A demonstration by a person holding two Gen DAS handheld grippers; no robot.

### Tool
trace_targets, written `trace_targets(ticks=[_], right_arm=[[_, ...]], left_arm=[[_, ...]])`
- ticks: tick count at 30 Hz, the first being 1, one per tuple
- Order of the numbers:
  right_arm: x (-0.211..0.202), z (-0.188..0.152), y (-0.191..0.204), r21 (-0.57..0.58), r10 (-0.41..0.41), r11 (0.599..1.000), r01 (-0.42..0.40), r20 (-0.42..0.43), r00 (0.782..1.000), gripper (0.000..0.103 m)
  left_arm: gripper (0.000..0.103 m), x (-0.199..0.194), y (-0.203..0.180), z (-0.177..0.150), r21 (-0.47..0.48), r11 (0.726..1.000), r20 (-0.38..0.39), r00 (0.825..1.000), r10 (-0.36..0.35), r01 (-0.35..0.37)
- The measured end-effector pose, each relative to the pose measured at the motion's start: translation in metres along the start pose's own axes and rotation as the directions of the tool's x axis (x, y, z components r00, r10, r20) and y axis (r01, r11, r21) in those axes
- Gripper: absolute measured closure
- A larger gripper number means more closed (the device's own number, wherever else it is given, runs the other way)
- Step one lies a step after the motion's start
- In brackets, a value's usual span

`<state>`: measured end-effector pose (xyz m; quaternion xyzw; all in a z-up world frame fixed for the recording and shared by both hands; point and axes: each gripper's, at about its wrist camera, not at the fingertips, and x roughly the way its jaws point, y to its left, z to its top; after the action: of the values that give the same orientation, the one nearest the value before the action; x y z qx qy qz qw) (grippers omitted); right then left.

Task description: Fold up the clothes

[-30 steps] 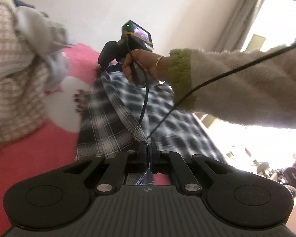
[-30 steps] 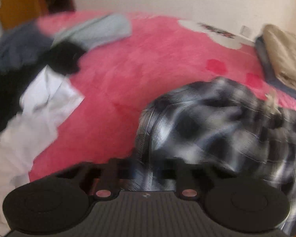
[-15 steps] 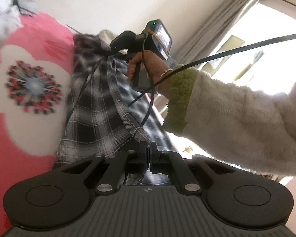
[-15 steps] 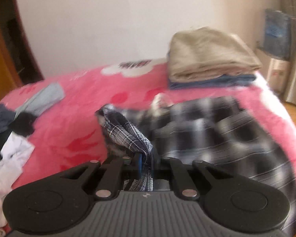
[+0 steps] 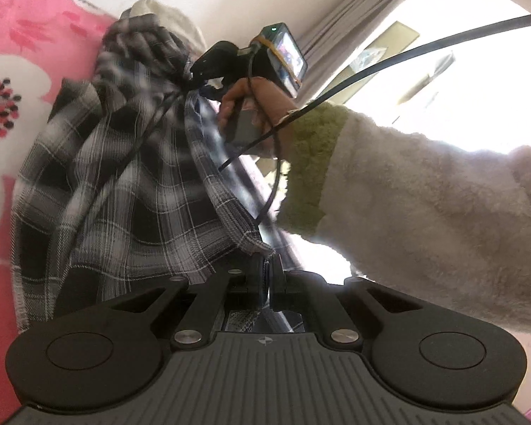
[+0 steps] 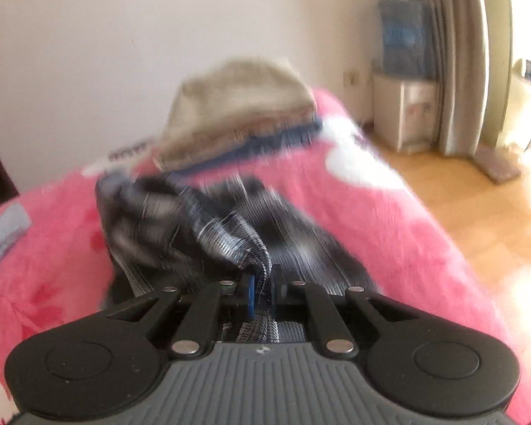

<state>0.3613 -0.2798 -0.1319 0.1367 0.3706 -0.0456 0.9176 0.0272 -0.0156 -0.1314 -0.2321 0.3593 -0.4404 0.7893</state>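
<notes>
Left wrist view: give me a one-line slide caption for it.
Left gripper pinches a plaid shirt hem while the right gripper lifts its far end above the pink blanket.

Thin woven plaid cloth [image 5: 124,191], matt, hem frayed. Matt black plastic tongs [image 5: 267,276] with bright metal rivets [image 5: 186,337] and a ribbed grey housing [image 6: 265,386]. Fluffy pink fleece blanket [image 6: 371,219]; shaggy pale fleece sleeve [image 5: 424,212], green looped cuff [image 5: 311,163]. Glossy wooden floor [image 6: 478,212]. Smooth rubbery cable [image 5: 407,53].

Motion blur smears the plaid shirt [image 6: 201,219] and the folded stack [image 6: 237,113] behind it, hiding their edges.
</notes>
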Motion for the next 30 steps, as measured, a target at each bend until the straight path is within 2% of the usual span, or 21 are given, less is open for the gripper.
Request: trace_targets(ticks=[2, 4, 6, 9, 11, 14, 16, 17, 19, 20, 21, 26, 30], right_arm=[[0.004, 0.0, -0.009, 0.026, 0.02, 0.999, -0.019, -0.033, 0.999, 0.092], [0.001, 0.005, -0.012, 0.037, 0.039, 0.999, -0.037, -0.038, 0.999, 0.082], [-0.005, 0.012, -0.01, 0.017, 0.055, 0.998, -0.055, 0.0, 0.998, 0.055], [-0.007, 0.023, -0.004, -0.027, 0.091, 0.996, -0.09, 0.039, 0.995, 0.038], [0.005, 0.033, 0.005, -0.049, 0.122, 0.992, -0.121, 0.022, 0.992, 0.033], [0.01, 0.036, 0.01, -0.064, 0.128, 0.99, -0.126, 0.025, 0.992, 0.033], [0.011, 0.037, 0.012, -0.075, 0.128, 0.989, -0.125, 0.035, 0.991, 0.033], [0.011, 0.037, 0.013, -0.08, 0.128, 0.989, -0.124, 0.039, 0.991, 0.039], [0.012, 0.037, 0.016, -0.091, 0.128, 0.988, -0.123, 0.049, 0.991, 0.062], [0.012, 0.038, 0.017, -0.096, 0.128, 0.988, -0.122, 0.054, 0.99, 0.089], [0.013, 0.038, 0.018, -0.101, 0.128, 0.987, -0.121, 0.059, 0.99, 0.095], [0.015, 0.039, 0.023, -0.127, 0.129, 0.985, -0.117, 0.083, 0.988, 0.097], [0.018, 0.043, 0.018, -0.13, 0.104, 0.987, -0.092, 0.087, 0.991, 0.097]], left_arm=[[0.102, 0.001, 0.002, 0.0, -0.006, 1.0, -0.006, 1.0, 0.004, -0.004], [0.102, 0.004, 0.005, 0.0, -0.011, 1.0, -0.008, 1.0, 0.004, -0.004], [0.102, 0.008, 0.009, 0.001, -0.015, 1.0, -0.006, 1.0, 0.003, -0.003], [0.102, 0.011, 0.008, -0.002, -0.013, 1.0, -0.012, 1.0, 0.003, -0.003], [0.102, 0.012, 0.005, -0.001, -0.014, 1.0, -0.016, 1.0, 0.003, -0.003], [0.102, 0.008, 0.002, -0.003, -0.016, 1.0, -0.013, 1.0, 0.004, -0.004], [0.102, 0.008, 0.001, -0.003, -0.022, 1.0, -0.009, 1.0, 0.004, -0.004], [0.102, 0.008, 0.001, -0.003, -0.025, 1.0, -0.007, 1.0, 0.003, -0.004], [0.102, 0.009, 0.0, -0.002, -0.029, 1.0, -0.003, 1.0, 0.002, -0.002], [0.102, 0.009, 0.0, -0.002, -0.031, 1.0, -0.003, 1.0, 0.001, -0.001], [0.102, 0.008, -0.001, -0.003, -0.033, 0.999, -0.003, 1.0, -0.003, 0.003], [0.102, 0.007, -0.009, 0.002, -0.038, 0.998, 0.006, 0.999, -0.043, 0.043], [0.102, 0.022, -0.009, 0.004, -0.042, 0.998, -0.015, 0.998, -0.054, 0.053]])
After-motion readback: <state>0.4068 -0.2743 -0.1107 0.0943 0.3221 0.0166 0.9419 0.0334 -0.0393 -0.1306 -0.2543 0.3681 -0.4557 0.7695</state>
